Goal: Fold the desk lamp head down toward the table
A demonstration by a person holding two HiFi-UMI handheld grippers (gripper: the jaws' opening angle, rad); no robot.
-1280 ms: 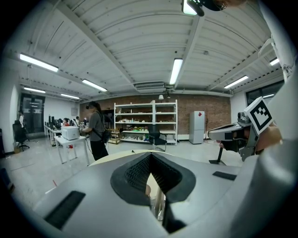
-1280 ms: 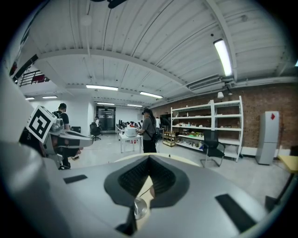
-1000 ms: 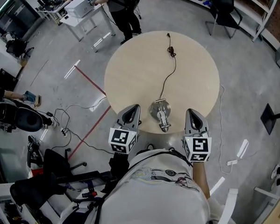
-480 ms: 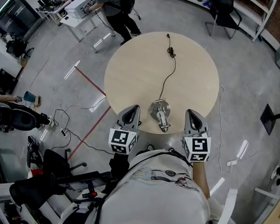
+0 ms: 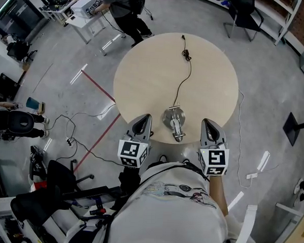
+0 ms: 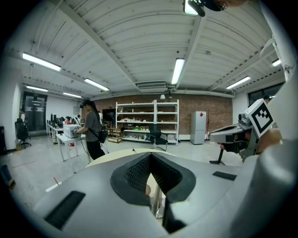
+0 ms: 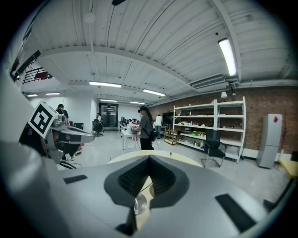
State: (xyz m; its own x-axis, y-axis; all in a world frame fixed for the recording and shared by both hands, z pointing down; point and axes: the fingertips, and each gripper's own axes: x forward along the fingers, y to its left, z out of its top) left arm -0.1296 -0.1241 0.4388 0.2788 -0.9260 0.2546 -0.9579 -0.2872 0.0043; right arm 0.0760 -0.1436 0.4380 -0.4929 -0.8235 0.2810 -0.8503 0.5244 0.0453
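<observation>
The grey floor (image 5: 275, 94) takes most of the head view, and a red line (image 5: 98, 87) is taped across it at the left of the round, light wooden bench (image 5: 144, 77). Beyond the bench a person (image 5: 128, 10) in dark clothes stands at a white table (image 5: 86, 13). In the left gripper view, white shelving (image 6: 146, 118) stands at a brick wall, and beside it a white cabinet (image 6: 198, 126) carries a small red mark which is too small to read. The left gripper (image 5: 144, 117) and the right gripper (image 5: 208, 122) are held over the near edge of the bench, well apart. Both have their jaws closed together, with nothing between them. Each one has a cube with a black and white square marker, the left cube (image 5: 134, 153) and the right cube (image 5: 214, 162). The metal desk lamp (image 5: 174, 122) stands on the bench near this edge, between the two grippers, and neither touches it. Its thin black cable (image 5: 184, 79) runs from the lamp across the bench to the far edge.
</observation>
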